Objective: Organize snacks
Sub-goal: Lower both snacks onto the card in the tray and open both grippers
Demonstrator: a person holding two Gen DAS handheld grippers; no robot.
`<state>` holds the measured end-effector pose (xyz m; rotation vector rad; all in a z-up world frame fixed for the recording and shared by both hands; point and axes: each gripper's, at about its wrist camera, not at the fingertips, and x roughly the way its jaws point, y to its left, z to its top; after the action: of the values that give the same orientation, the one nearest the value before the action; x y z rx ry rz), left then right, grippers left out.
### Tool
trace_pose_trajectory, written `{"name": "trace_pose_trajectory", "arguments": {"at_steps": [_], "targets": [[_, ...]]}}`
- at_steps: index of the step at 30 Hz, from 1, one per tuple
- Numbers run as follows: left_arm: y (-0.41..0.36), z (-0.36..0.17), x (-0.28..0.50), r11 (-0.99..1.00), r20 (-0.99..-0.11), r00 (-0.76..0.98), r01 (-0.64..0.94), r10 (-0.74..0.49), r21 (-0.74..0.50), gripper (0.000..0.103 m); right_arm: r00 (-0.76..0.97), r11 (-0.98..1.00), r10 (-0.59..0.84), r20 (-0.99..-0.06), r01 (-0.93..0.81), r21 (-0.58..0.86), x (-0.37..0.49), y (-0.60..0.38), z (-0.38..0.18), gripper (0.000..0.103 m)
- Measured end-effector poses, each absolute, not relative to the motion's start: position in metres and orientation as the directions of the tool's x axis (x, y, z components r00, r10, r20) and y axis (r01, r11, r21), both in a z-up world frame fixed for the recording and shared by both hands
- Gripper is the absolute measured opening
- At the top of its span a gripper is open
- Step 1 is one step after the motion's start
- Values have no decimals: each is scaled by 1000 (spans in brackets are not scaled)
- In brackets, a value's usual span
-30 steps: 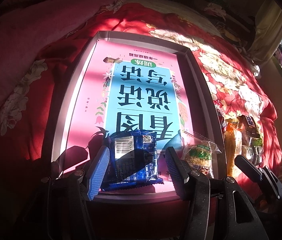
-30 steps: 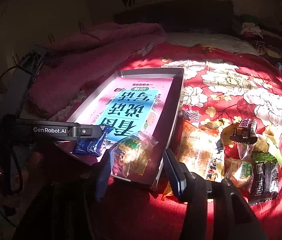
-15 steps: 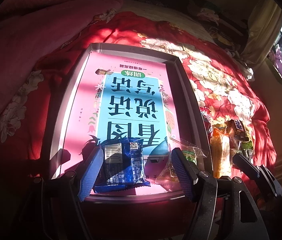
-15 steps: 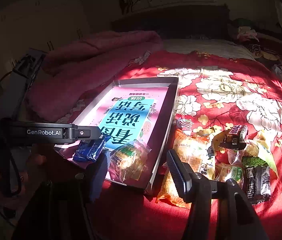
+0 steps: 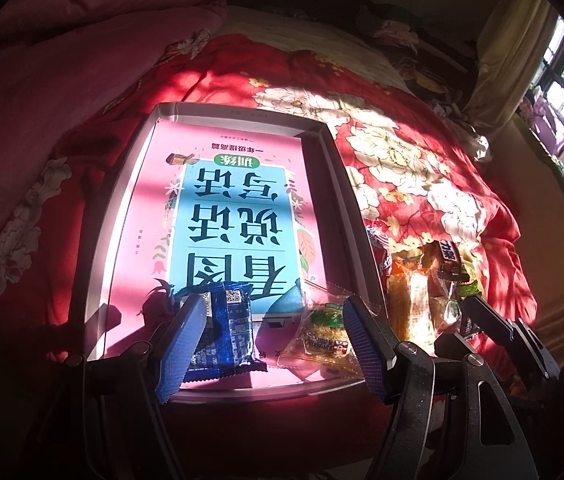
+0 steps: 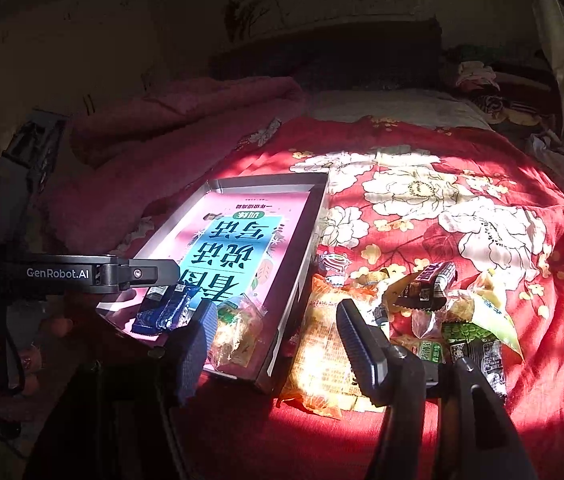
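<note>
Left wrist view: the left gripper (image 5: 275,344), spread wide and empty, hangs over the tray (image 5: 334,184), blue packet (image 5: 223,334) just past its left finger.

Right wrist view: the right gripper (image 6: 275,354), spread, faces the orange packet (image 6: 322,356), likely the next pick.

"genrobot.ai" on left gripper (image 6: 93,274); upside-down "看图说话写话" on book cover (image 5: 237,220).

Two snacks (image 5: 225,332) in tray (image 5: 237,111) on bed (image 5: 434,184)
</note>
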<state>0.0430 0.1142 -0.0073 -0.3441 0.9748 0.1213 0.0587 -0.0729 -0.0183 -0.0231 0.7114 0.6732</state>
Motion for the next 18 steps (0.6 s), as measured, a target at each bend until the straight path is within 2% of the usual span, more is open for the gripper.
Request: {"name": "trace_pose_trajectory", "arguments": {"at_steps": [18], "targets": [[77,7,49,959,-820,567,-180,-81,-219,73,600,829,533,-597,-513,224,60,-111,-13,62]]}}
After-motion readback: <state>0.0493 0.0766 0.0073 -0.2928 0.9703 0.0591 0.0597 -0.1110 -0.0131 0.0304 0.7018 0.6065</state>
